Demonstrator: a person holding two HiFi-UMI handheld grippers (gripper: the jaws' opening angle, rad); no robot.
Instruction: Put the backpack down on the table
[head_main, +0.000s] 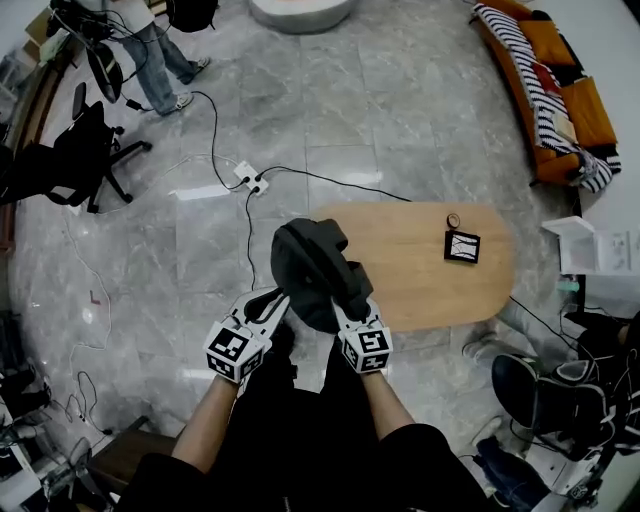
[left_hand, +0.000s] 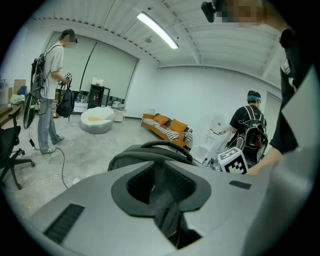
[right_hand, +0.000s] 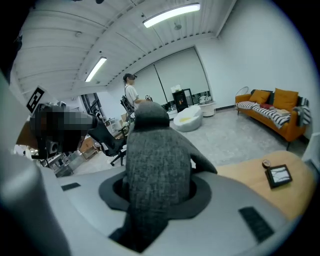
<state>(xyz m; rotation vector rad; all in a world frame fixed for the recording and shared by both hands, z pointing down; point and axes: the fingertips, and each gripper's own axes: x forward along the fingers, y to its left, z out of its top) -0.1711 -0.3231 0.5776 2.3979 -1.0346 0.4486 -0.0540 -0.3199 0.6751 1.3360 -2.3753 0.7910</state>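
Observation:
A dark grey backpack (head_main: 310, 265) hangs over the left end of the oval wooden table (head_main: 420, 275); I cannot tell whether its bottom touches the top. My left gripper (head_main: 275, 300) is shut on a dark strap at the pack's near left side. In the left gripper view the strap (left_hand: 165, 202) runs between the jaws of the left gripper (left_hand: 162, 200), with the pack's top handle (left_hand: 150, 149) just beyond. My right gripper (head_main: 352, 308) grips the near right side. A wide grey fabric strap (right_hand: 157, 165) fills the jaws of the right gripper (right_hand: 155, 200).
A small black framed object (head_main: 461, 246) and a little round item (head_main: 453, 220) lie on the table's right part. A power strip with cables (head_main: 250, 180) lies on the floor beyond the table. Around it are an office chair (head_main: 85, 150), an orange sofa (head_main: 555, 95) and a standing person (head_main: 160, 50).

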